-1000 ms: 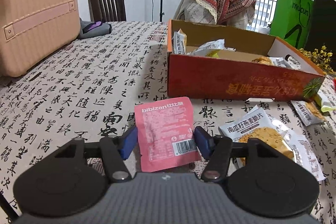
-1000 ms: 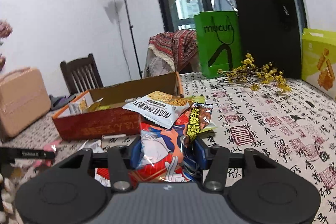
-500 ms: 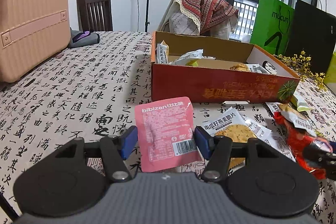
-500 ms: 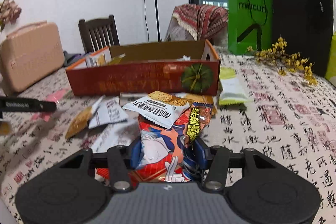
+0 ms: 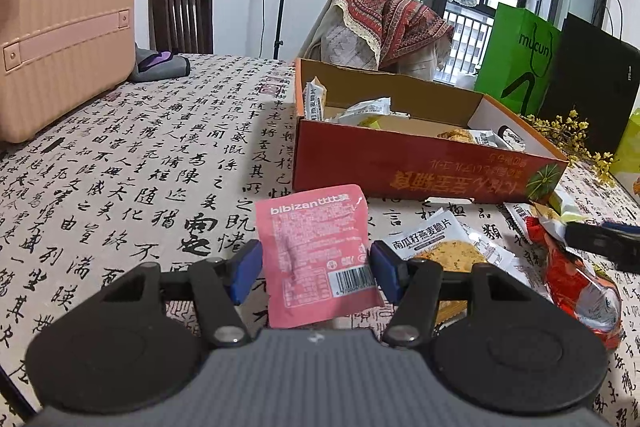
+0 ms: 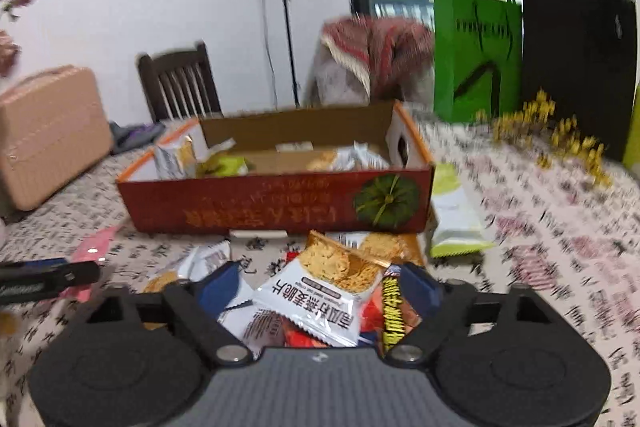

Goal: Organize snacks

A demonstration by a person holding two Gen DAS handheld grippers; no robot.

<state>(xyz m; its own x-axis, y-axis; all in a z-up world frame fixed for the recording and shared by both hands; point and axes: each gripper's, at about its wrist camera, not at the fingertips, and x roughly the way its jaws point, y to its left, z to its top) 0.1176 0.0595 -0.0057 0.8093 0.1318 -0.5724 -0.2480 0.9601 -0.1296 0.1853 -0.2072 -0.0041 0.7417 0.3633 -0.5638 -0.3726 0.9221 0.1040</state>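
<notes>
My left gripper is shut on a pink "bibizan" packet, which stands upright above the printed tablecloth. An open red cardboard box with several snack packets inside sits just beyond it. In the right wrist view the same box is straight ahead. My right gripper has its jaws opening. A white oat-crisp packet and a red packet lie loosely between the spread pads, in front of the box. One right finger shows over the red packet.
A pink suitcase and a dark chair stand at the far left. Green bag, black bag and yellow flowers line the right. Loose packets lie before the box, a pale green one beside it.
My right gripper's jaws have spread and the bundle of packets has sunk between them as the hand swung toward the box. The left gripper still grips the pink packet.
</notes>
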